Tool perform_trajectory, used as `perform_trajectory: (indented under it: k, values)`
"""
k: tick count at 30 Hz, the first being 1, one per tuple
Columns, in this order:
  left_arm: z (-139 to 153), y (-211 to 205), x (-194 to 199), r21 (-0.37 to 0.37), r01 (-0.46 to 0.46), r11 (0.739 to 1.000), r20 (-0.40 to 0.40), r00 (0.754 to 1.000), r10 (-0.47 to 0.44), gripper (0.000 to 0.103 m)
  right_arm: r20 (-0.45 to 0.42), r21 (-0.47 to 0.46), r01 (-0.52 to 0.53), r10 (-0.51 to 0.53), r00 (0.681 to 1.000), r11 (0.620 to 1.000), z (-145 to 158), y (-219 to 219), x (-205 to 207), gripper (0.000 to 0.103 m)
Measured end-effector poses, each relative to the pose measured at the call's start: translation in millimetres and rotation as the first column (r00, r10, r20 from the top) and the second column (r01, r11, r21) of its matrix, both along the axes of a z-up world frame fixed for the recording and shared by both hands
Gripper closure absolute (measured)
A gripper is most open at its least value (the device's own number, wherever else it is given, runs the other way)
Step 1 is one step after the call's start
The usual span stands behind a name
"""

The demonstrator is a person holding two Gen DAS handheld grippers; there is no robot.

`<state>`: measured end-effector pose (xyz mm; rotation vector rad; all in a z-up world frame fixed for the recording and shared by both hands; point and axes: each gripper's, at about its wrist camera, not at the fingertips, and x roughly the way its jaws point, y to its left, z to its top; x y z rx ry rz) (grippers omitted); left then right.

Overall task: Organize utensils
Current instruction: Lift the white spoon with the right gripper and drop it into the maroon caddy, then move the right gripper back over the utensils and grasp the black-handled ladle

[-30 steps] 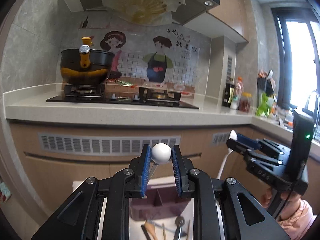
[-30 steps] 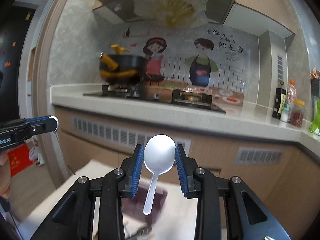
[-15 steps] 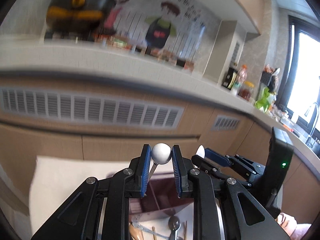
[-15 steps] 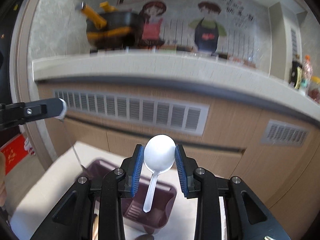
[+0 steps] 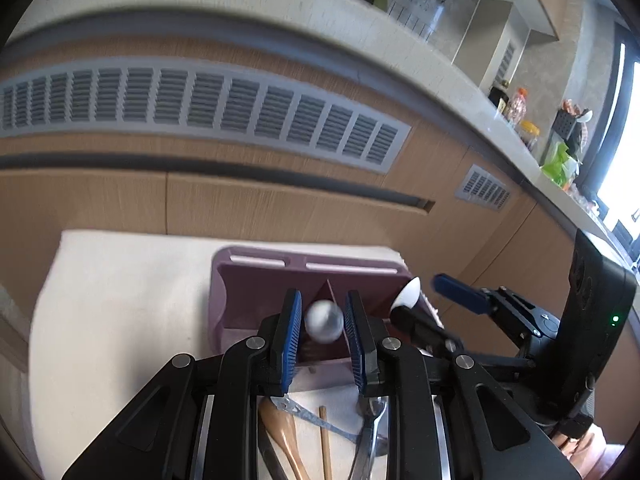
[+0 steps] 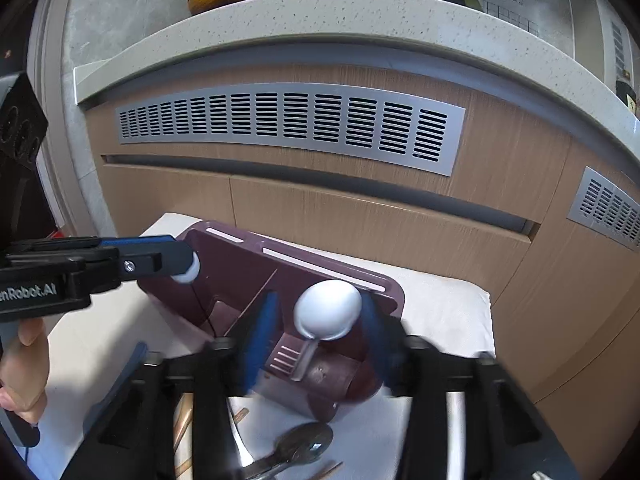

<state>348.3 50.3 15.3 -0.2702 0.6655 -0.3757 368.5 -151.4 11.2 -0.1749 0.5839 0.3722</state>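
Both grippers are carrying white spoons over the purple caddy (image 6: 224, 276): left gripper (image 5: 320, 316) is clamped on a white spoon (image 5: 324, 320), right gripper (image 6: 316, 320) on a larger one (image 6: 327, 314). Risk: both are crowding one bin, so handles are likely clipping the divider (image 5: 329, 292) or each other. Only "nRobot.AI" is reading, on the left gripper's body.

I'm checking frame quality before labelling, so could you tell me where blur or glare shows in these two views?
Left wrist view: the small white spoon is smeared, and the window at right is blown out. Right wrist view: the right gripper is motion-blurred, while the cabinet vent stays sharp.
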Motion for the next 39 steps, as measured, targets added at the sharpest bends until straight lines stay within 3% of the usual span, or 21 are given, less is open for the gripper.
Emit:
perform_trajectory:
  k: [2, 4, 6, 9, 15, 22, 27, 31, 34, 36, 39]
  values:
    - [11, 4, -14, 0.013, -0.023, 1.000, 0.040, 0.999, 0.022, 0.071, 0.041, 0.004, 0.019, -0.020, 0.999, 1.000, 6, -4, -11, 0.032]
    - [20, 9, -30, 0.038, -0.060, 0.997, 0.074, 0.996, 0.058, 0.053, 0.072, 0.001, 0.045, -0.045, 0.996, 0.999, 14, -9, -24, 0.025]
    - [23, 12, -47, 0.081, -0.098, 0.992, 0.092, 0.992, 0.090, 0.048, 0.094, -0.002, 0.076, -0.075, 0.993, 0.997, 18, -16, -37, 0.009]
    - [16, 17, -65, 0.141, -0.124, 0.982, 0.089, 0.990, 0.112, 0.047, 0.102, -0.035, 0.106, -0.102, 0.990, 0.994, 16, -20, -55, 0.001]
    - [-20, 28, -102, 0.211, -0.137, 0.968, 0.004, 0.990, 0.139, 0.046, -0.019, -0.084, 0.066, -0.068, 0.998, 0.994, -12, -23, -81, 0.001]
    - [-75, 15, -147, 0.262, -0.044, 0.964, -0.110, 0.991, 0.075, 0.046, -0.108, -0.146, 0.026, -0.042, 0.993, 0.989, -60, -13, -112, 0.001]
    - [-89, 5, -166, 0.304, -0.015, 0.952, -0.125, 0.991, 0.055, 0.046, -0.120, -0.191, 0.058, -0.082, 0.989, 0.980, -78, -8, -123, 0.001]
    - [-87, 13, -166, 0.299, -0.058, 0.953, -0.116, 0.988, 0.097, 0.046, -0.155, -0.146, 0.123, -0.145, 0.977, 0.982, -80, -12, -109, 0.001]
    - [-82, 26, -169, 0.285, -0.116, 0.952, -0.101, 0.984, 0.150, 0.038, -0.241, -0.096, 0.148, -0.167, 0.956, 0.984, -84, -11, -91, 0.008]
    - [-80, 36, -169, 0.273, -0.150, 0.950, -0.093, 0.979, 0.182, 0.035, -0.284, -0.096, 0.169, -0.190, 0.940, 0.981, -89, -5, -81, 0.028]
    - [-78, 48, -170, 0.257, -0.172, 0.951, -0.094, 0.975, 0.201, 0.034, -0.308, -0.096, 0.186, -0.207, 0.929, 0.978, -95, 7, -73, 0.038]
